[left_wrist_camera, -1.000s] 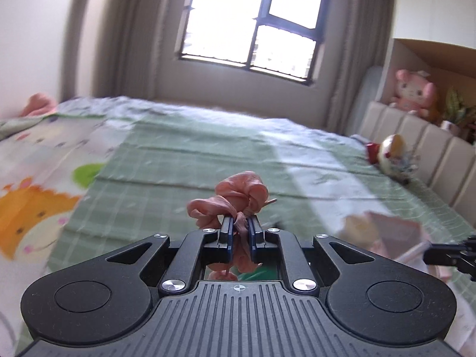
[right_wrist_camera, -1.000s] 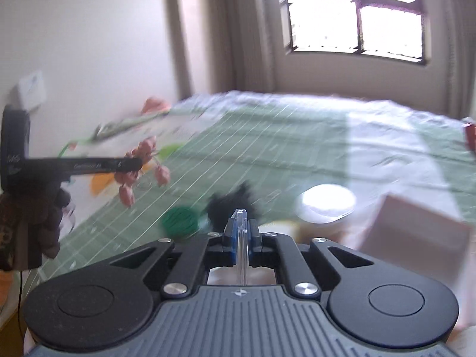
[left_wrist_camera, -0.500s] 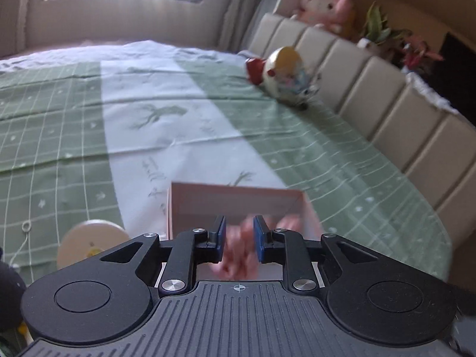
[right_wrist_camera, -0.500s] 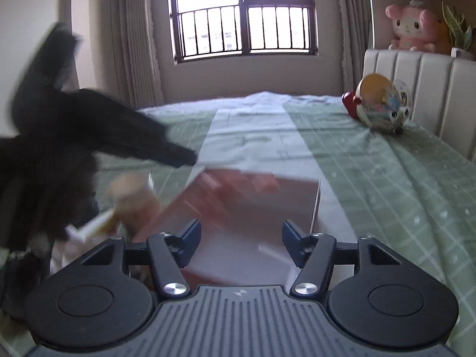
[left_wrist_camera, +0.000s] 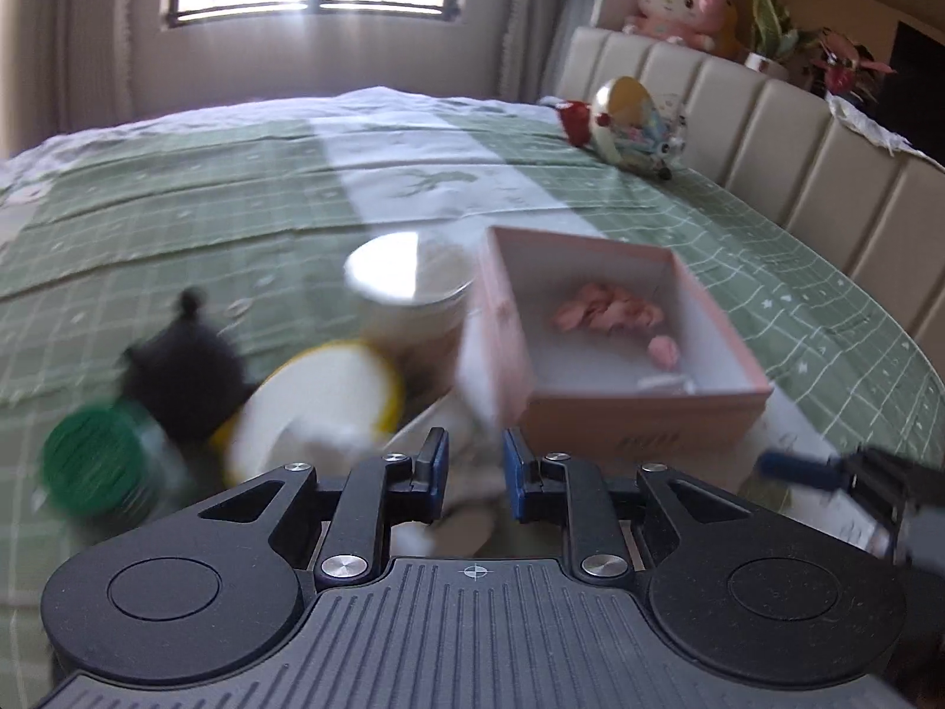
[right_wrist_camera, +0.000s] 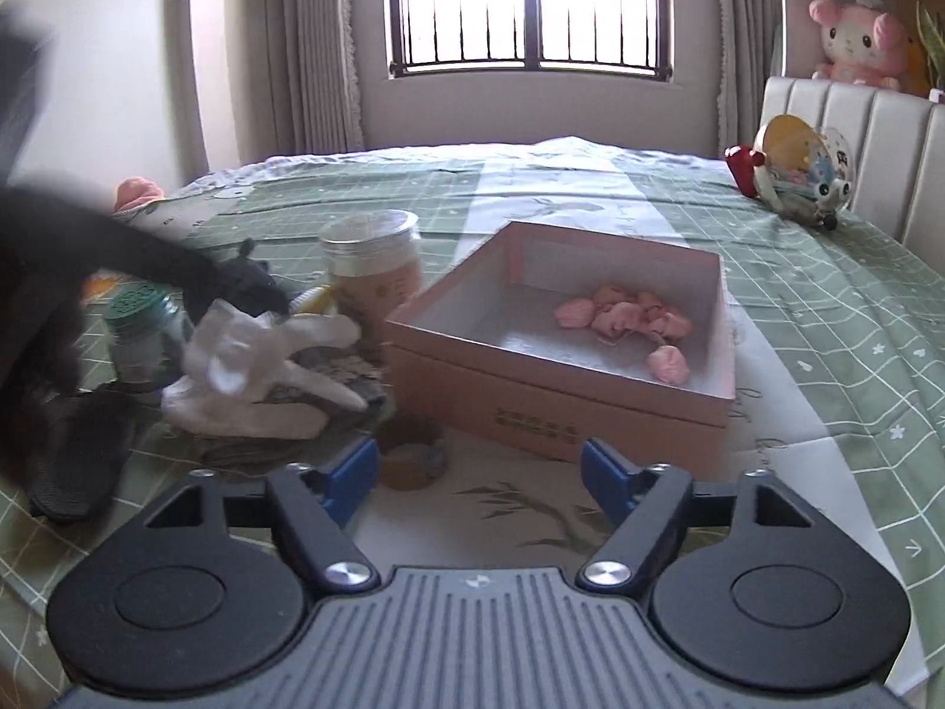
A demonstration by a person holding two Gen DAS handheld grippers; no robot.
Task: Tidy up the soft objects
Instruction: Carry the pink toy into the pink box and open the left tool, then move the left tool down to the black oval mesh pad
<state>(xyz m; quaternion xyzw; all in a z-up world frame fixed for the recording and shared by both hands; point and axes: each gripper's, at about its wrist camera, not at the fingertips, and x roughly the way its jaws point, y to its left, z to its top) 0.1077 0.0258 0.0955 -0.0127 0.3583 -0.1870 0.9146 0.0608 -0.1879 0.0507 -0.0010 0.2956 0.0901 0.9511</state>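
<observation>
A: Jaws of the left gripper [left_wrist_camera: 473,467] stand a narrow gap apart with nothing pinched between the blue pads; blurred white and grey cloth lies below them.

B: And the right gripper [right_wrist_camera: 478,472]? Its jaws have just been opening, stand wide and hold nothing. They hang over the green checked bedspread [right_wrist_camera: 827,307], just short of the near wall of the shallow pink cardboard box [right_wrist_camera: 555,402].

A: The knotted pink soft string [left_wrist_camera: 608,310] lies inside that box, on its pale floor toward the far right.

B: Same here [right_wrist_camera: 632,316]. My view shows what yours blurs: a white soft cloth bundle [right_wrist_camera: 260,372] left of the box, a small brownish ring [right_wrist_camera: 410,461] touching the bedspread near my left pad, and a clear jar with a metal lid [right_wrist_camera: 372,272] behind.

A: Mine shows a green-capped bottle [left_wrist_camera: 94,461], a black soft lump [left_wrist_camera: 183,378] and a round white-and-yellow lid [left_wrist_camera: 319,407], all smeared.

B: Open bedspread stretches right of the box to the padded beige headboard [right_wrist_camera: 856,136]; the left side is crowded.
</observation>
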